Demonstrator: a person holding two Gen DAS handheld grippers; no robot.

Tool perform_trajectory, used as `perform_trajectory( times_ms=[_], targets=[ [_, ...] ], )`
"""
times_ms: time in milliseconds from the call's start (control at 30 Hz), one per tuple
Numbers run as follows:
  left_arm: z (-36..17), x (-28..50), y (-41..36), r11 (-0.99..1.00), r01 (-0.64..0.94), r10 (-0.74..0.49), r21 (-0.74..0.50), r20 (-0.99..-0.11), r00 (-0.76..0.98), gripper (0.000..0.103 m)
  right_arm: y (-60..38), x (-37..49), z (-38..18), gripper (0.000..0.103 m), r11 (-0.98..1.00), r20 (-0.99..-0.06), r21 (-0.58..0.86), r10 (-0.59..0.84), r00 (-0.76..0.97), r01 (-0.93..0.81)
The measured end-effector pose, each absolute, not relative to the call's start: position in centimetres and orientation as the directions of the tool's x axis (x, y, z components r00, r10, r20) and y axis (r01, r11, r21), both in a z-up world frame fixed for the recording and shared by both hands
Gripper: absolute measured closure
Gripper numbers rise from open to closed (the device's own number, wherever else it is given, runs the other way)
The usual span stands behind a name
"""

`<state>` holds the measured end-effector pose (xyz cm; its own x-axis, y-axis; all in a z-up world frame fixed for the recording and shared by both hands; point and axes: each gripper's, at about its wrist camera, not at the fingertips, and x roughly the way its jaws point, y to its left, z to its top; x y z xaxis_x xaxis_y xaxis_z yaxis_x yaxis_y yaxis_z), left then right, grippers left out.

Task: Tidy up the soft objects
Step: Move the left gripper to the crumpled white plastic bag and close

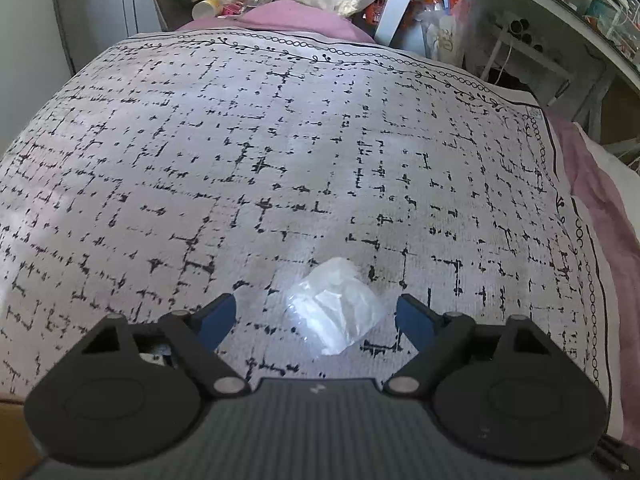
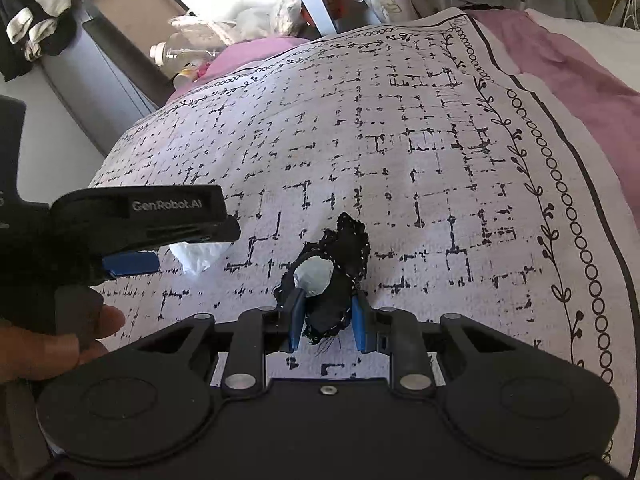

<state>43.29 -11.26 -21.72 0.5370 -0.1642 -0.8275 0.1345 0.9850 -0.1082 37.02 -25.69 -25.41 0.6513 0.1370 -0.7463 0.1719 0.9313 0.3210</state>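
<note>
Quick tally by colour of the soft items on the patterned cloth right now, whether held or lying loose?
White or clear: 1, the crumpled plastic bag, lying loose between the open fingers of the left gripper.
Black: 1, the black fabric piece with a white tag, pinched in the right gripper.
Total: 2 on the patterned cloth.

Both tools are matte black: the left gripper (image 1: 316,312) has blue finger pads, silver pivot screws, round side discs and a ribbed grey body; the right gripper (image 2: 326,318) looks the same, and white "GenRobot.AI" lettering marks the left one's side
</note>
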Motion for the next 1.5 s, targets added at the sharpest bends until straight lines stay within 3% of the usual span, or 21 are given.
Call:
perform_trajectory(
  times_ms=[200, 900, 1500],
  targets=[
    [-22.0, 43.7, -11.8, 0.988, 0.132, -0.140, -0.080, -0.825, 0.547, 0.049, -26.1, 37.4, -25.5, 0.078, 0.929, -0.740, 0.326, 0.136, 0.658, 0.175],
    [-16.5, 38.1, -9.5, 0.987, 0.120, -0.157, -0.106, -0.782, 0.603, 0.050, -25.8, 35.3, -22.3, 0.078, 0.940, -0.689, 0.302, 0.101, 0.718, 0.158],
    [-9.5, 31.6, -2.6, 0.985, 0.064, -0.163, -0.163, -0.720, 0.674, 0.050, -20.7, 32.2, -15.3, 0.078, 0.964, -0.641, 0.264, 0.198, 0.741, -0.029]
  ],
)
